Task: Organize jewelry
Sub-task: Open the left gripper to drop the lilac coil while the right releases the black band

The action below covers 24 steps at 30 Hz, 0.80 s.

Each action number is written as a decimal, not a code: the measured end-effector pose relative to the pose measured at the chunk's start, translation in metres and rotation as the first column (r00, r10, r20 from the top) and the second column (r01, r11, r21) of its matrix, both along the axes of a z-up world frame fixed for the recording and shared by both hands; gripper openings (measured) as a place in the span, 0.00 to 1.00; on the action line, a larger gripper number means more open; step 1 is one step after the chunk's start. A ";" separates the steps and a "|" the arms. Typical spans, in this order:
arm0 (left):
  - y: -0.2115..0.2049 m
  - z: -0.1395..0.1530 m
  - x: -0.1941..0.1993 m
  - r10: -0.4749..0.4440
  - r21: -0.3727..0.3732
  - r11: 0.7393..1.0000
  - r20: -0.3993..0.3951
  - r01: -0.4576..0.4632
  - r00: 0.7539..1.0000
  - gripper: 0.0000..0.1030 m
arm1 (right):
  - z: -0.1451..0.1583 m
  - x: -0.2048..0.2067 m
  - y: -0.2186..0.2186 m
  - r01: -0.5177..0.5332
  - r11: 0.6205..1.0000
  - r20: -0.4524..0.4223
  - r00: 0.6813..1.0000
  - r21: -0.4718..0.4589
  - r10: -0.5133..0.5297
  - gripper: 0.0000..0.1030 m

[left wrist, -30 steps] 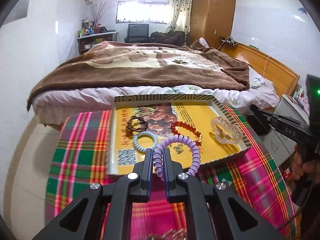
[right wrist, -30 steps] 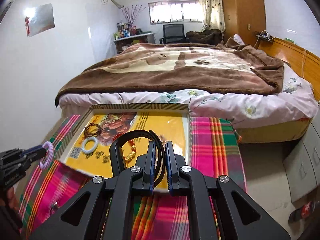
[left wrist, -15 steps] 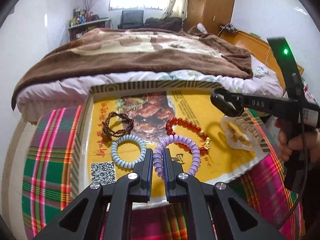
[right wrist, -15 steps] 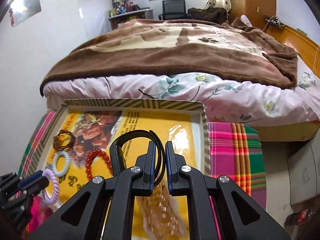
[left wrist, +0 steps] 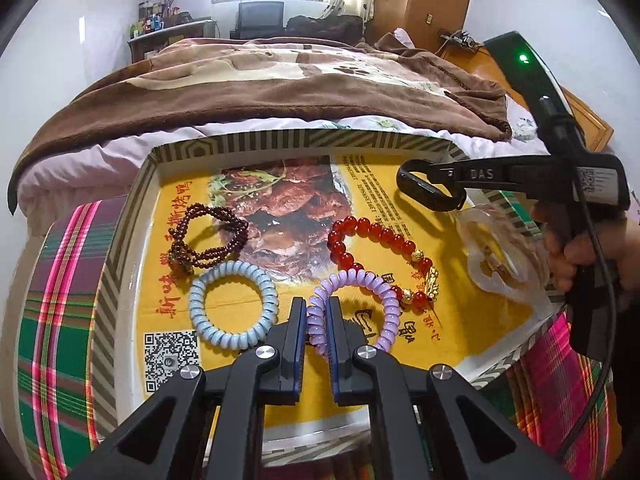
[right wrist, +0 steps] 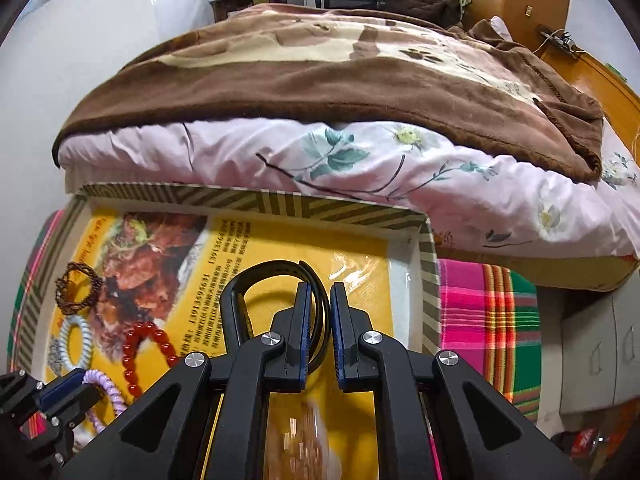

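A shallow box tray (left wrist: 280, 142) with a yellow printed floor lies on a plaid cloth. My left gripper (left wrist: 316, 312) is shut on a purple coil hair tie (left wrist: 384, 300) and holds it low over the tray's near part. My right gripper (right wrist: 320, 300) is shut on a black band (right wrist: 272, 272) over the tray's right half; it also shows in the left wrist view (left wrist: 424, 188). In the tray lie a dark bead bracelet (left wrist: 208, 240), a pale blue coil tie (left wrist: 232, 308), a red bead bracelet (left wrist: 380, 240) and a clear plastic bag (left wrist: 500, 256) with a gold piece.
The plaid cloth (left wrist: 60, 320) covers the table. A bed with a brown blanket (right wrist: 320, 80) stands right behind the tray. A grey drawer unit (right wrist: 592, 344) stands to the right of the table.
Both grippers have moved forward over the tray and lower, each still holding its item. The black band now hangs over the tray's right part.
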<state>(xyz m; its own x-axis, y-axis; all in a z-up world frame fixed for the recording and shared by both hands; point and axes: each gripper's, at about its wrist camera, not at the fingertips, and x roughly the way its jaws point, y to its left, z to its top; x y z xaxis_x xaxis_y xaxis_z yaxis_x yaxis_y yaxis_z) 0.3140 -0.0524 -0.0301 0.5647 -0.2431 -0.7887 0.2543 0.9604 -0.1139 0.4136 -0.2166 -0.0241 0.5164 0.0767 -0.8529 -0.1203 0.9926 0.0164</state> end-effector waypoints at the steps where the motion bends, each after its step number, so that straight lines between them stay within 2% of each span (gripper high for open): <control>1: 0.000 -0.001 0.001 0.000 0.003 1.000 -0.004 0.000 1.000 0.09 | -0.002 0.001 -0.001 0.003 1.000 -0.003 1.000 0.003 -0.003 0.09; 14: -0.003 -0.003 0.006 0.008 0.007 1.000 -0.014 -0.008 1.000 0.10 | -0.002 -0.002 -0.003 0.018 1.000 0.002 1.000 0.021 -0.018 0.10; 16: -0.002 -0.003 0.006 0.009 0.001 1.000 -0.016 -0.009 1.000 0.15 | 0.000 -0.003 -0.003 0.018 1.000 0.008 1.000 0.023 -0.018 0.10; 18: -0.002 -0.003 0.006 0.012 -0.002 1.000 -0.017 -0.012 1.000 0.35 | 0.003 -0.005 -0.004 0.018 0.999 0.016 1.000 0.031 -0.019 0.11; 20: -0.001 -0.003 0.006 0.012 -0.018 1.000 -0.021 -0.013 1.000 0.45 | 0.007 -0.009 -0.004 0.020 0.999 0.031 0.999 0.034 -0.021 0.11; 24: -0.001 0.002 0.001 0.019 -0.022 1.000 -0.011 -0.019 1.000 0.48 | 0.018 -0.018 -0.004 0.018 0.999 0.066 0.998 0.036 -0.021 0.12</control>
<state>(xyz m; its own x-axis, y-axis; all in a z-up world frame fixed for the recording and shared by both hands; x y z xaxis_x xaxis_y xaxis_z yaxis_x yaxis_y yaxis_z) 0.3150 -0.0532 -0.0285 0.5612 -0.2503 -0.7890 0.2351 0.9621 -0.1380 0.3959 -0.2203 -0.0057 0.5730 0.0959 -0.8139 -0.1031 0.9937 0.0445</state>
